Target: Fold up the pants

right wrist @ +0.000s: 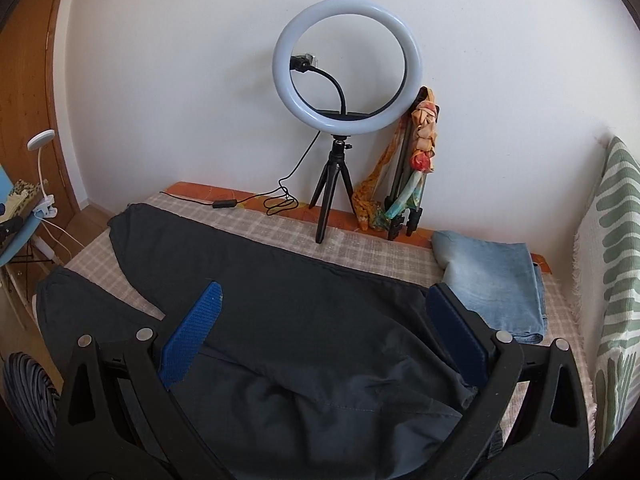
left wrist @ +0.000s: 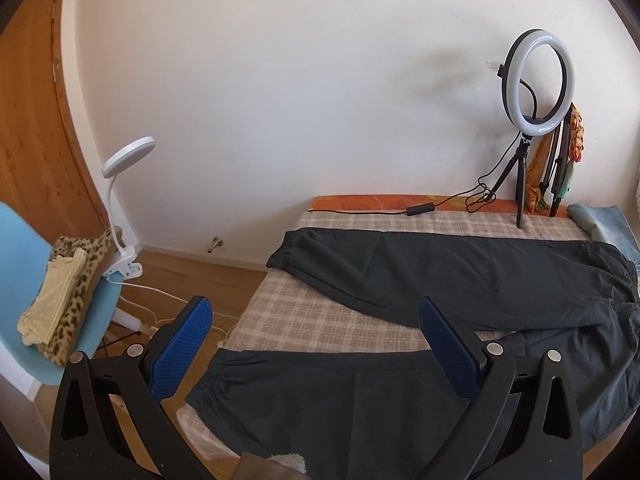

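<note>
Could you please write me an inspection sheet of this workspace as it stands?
Surface: checked cloth over an orange pad.
Job's things: dark pants laid flat, legs spread apart, not yet folded.
Clutter: folded jeans, ring light on a tripod, patterned cloth on folded stands by the wall.
Grippers: left gripper and right gripper open, above the pants, holding nothing.
Cables: black cable on the far edge; white cable on the floor.
Surroundings: blue chair with clothes and a clip lamp, wooden door, white wall.

Bright, soft daylight; heavy fisheye vignetting.
</note>
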`<state>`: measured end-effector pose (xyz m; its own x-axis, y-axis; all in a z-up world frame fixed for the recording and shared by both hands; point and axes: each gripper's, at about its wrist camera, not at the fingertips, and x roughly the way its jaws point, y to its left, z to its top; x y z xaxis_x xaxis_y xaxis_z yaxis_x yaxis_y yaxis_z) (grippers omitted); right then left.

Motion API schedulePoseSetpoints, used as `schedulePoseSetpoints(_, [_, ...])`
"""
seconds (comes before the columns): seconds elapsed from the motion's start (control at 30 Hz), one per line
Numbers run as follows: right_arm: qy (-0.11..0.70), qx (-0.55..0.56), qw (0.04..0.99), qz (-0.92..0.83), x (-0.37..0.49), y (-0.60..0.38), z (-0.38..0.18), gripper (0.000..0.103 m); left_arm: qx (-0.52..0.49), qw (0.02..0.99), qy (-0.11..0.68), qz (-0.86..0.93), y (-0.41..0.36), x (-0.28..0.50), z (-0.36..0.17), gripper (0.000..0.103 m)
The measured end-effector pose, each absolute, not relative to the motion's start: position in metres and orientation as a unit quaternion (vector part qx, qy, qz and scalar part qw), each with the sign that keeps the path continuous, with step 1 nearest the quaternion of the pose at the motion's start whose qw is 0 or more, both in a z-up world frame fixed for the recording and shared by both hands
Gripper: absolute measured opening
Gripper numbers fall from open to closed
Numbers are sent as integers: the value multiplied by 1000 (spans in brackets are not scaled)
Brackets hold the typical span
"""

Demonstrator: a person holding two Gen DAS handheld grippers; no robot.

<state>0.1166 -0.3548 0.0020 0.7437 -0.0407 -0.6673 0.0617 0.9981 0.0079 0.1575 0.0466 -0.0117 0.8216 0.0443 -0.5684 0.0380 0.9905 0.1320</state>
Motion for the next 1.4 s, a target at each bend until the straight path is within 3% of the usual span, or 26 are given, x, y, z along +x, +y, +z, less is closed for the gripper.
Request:
schedulePoseSetpoints(0.27, [407, -33, 911, 60, 226, -345, -44, 103, 70, 930, 359, -28, 46, 229, -37, 101])
schedulePoseSetpoints(0.5, [465, -23, 879, 103, 309, -345, -110, 92, 46, 907, 417, -33, 53, 293, -75, 78])
schedulePoseSetpoints(0.67, [509, -65, 849, 129, 343, -339, -157, 92, 24, 893, 447, -49, 48, 331, -98, 62])
schedulePoseSetpoints(0.93, [557, -68, 815, 147, 380, -348, -220, 92, 11, 873, 483, -66, 25, 380, -133, 62])
schedulePoseSetpoints(1.2, [578, -83, 794, 168, 379, -347, -244, 91, -4, 857, 512, -60, 15, 405, -168, 62])
schedulePoseSetpoints(1.37, [579, -44, 792, 186, 375, -351, -244, 70, -17, 848, 526, -55, 17, 417, -184, 62])
schedulePoseSetpoints(1.4, [577, -47, 793, 191, 373, -347, -242, 60, -21, 847, 528, -55, 17, 419, -186, 62])
